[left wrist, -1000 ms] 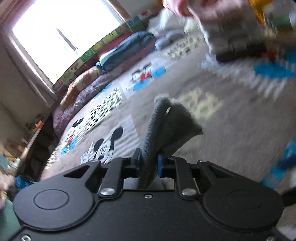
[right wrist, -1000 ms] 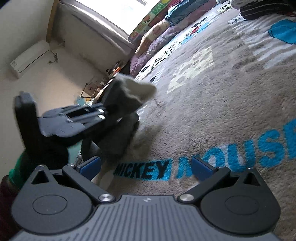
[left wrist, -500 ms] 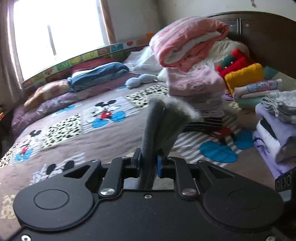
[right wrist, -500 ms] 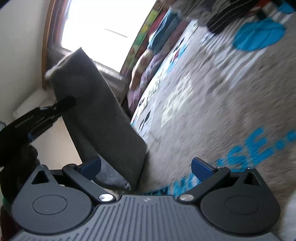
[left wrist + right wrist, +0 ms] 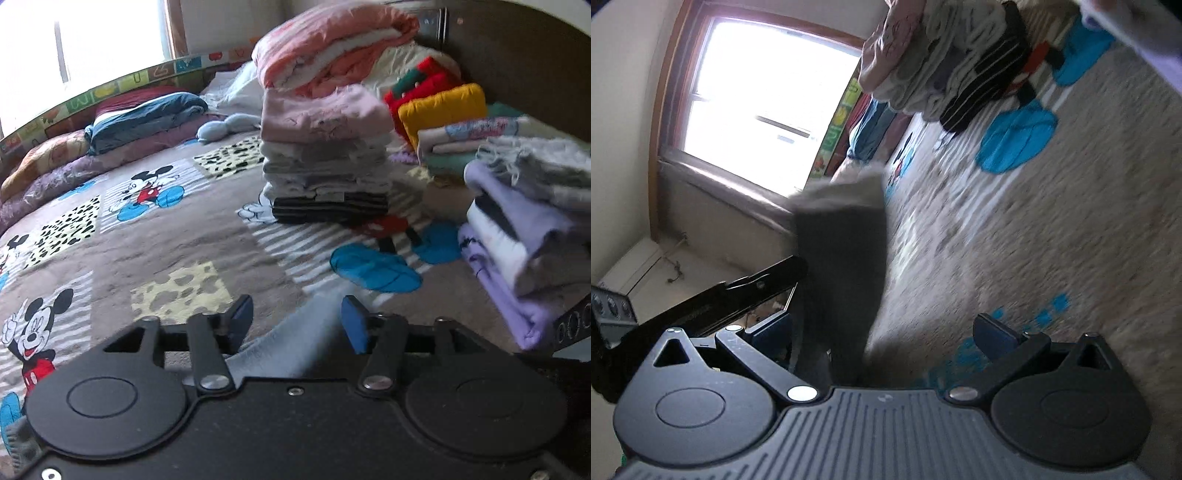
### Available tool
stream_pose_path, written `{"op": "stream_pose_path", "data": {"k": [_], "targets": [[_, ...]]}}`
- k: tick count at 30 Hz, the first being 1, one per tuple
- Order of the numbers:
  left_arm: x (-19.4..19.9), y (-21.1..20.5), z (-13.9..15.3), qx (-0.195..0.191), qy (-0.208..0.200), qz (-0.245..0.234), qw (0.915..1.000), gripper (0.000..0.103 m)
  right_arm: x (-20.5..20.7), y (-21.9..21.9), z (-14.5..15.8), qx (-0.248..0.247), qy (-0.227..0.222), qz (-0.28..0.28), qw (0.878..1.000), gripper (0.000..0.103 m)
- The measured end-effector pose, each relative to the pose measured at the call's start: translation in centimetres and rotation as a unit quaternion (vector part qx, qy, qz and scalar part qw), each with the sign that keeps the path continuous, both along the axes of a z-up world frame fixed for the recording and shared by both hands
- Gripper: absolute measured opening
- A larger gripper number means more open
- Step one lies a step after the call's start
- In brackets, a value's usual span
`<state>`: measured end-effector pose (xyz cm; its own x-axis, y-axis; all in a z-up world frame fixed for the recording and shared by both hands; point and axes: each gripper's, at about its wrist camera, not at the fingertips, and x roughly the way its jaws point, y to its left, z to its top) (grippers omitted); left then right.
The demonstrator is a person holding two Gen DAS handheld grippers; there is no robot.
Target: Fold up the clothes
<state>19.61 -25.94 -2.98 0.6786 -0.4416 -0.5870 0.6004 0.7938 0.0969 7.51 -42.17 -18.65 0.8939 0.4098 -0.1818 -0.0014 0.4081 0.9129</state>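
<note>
— Grey garment (image 5: 842,266): where do you have it?

— Between your two tools. In your right wrist view it stands as a folded grey slab in front of your right gripper (image 5: 890,332), toward its left finger, and the black body of your left gripper (image 5: 713,299) meets its left edge. I cannot tell from that view whether anything pinches it.

— And your left jaws?

— Your left gripper (image 5: 297,319) has its blue pads parted, and pale, blurred cloth (image 5: 295,339) lies in the gap between them without being squeezed. Your right jaws are spread wide too, with nothing clamped.

— What lies ahead of the jaws?

— Straight ahead of your left fingers is the Mickey Mouse blanket (image 5: 177,243), and beyond it a tall stack of folded clothes (image 5: 325,162). To the right of your left jaws sits a second stack, lilac and grey (image 5: 524,229).
</note>
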Motion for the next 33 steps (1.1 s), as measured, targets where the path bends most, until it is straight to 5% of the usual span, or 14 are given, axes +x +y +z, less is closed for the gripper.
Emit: {"op": "stream_pose_path", "data": {"k": [4, 10, 17, 22, 27, 33], "targets": [[-0.2, 2.9, 0.7, -0.018, -0.004, 0.027, 0.9995, 0.057, -0.2, -0.5, -0.1, -0.011, -0.002, -0.018, 1.0, 0.103], [0.6, 11.8, 0.3, -0.061, 0.008, 0.13, 0.9896, 0.061, 0.5, -0.2, 0.1, -0.039, 0.002, -0.026, 0.999, 0.103], [0.6, 24.6, -2.6, -0.121, 0.042, 0.271, 0.954, 0.061, 1.5, -0.2, 0.7, -0.089, 0.009, -0.041, 0.995, 0.103], [0.7, 30.0, -6.1, -0.153, 0.068, 0.326, 0.9305, 0.061, 2.0, 0.3, 1.4, -0.149, 0.013, -0.051, 0.987, 0.103], [1.3, 31.8, -7.7, -0.153, 0.063, 0.321, 0.9325, 0.061, 2.3, 2.0, 3.0, -0.248, 0.0, -0.053, 0.967, 0.1], [4.0, 32.6, -7.2, -0.141, 0.042, 0.284, 0.9476, 0.061, 3.4, 4.2, 5.1, -0.356, -0.02, -0.027, 0.934, 0.082]]}}
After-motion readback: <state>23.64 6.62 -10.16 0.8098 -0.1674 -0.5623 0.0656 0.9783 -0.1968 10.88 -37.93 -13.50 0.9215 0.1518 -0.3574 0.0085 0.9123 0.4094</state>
